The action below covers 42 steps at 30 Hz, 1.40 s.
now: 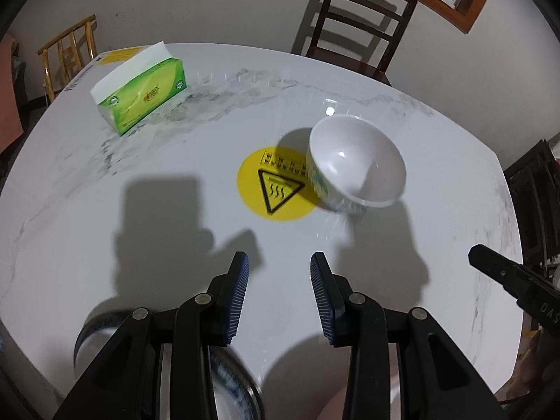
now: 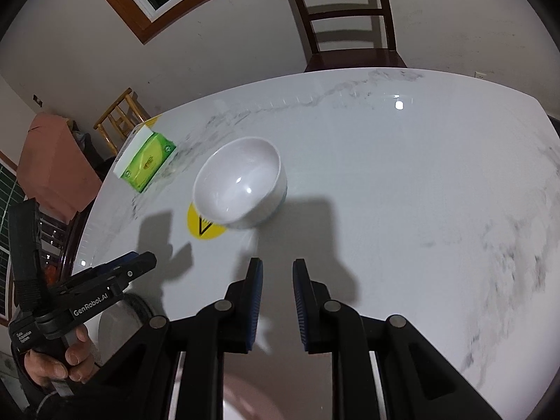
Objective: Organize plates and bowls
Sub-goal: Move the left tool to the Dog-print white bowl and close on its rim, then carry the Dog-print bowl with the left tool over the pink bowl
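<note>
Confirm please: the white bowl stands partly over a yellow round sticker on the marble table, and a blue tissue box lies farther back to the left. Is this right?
Not quite. The tissue box is green with a white top, not blue; the left wrist view shows it clearly. The rest holds: the white bowl stands partly over the yellow round sticker on the marble table, and the box lies farther back to the left.

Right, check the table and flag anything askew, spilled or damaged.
The white bowl is the odd one: it looks tipped, mouth leaning toward the cameras, its base overlapping the yellow warning sticker. The green tissue box sits skewed to the table edge. No spill or breakage shows.
</note>
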Motion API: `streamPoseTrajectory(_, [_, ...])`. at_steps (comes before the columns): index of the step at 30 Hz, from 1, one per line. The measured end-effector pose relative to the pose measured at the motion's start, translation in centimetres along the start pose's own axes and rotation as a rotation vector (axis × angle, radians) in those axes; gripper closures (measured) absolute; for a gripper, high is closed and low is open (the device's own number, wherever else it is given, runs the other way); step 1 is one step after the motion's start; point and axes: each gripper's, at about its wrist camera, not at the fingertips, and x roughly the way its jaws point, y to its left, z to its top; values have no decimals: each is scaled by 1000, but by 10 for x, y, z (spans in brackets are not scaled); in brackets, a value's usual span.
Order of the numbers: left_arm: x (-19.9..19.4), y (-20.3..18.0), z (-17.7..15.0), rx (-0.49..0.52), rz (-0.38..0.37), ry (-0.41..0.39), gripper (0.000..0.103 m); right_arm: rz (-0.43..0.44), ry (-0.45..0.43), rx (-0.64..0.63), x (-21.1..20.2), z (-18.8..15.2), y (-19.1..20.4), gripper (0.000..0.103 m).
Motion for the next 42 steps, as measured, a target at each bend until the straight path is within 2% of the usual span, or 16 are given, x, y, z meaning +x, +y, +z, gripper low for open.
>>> streamPoseTrajectory(14, [41,-10,57,-22,-18,9,69,-6,37,4,53,49,-1,85])
streamPoseTrajectory(22, [63,-14,72,-35,-25,24,69,-7,56,15,78,67,1,85])
streamPoseTrajectory(30, [87,-20,76,-28,-22,55,71,-24,88,16,100,69,1,85])
streamPoseTrajectory(34, [97,-19,74,-39,-37,81,75,-11,110,33,105,67,-3,85])
streamPoseTrajectory(39, [103,-19,75,-53,-88,106,87,1,124,42,110,66,-4,85])
streamPoseTrajectory(42, [104,-21,77,-49,-94,111,90,9,123,53,110,66,-5,85])
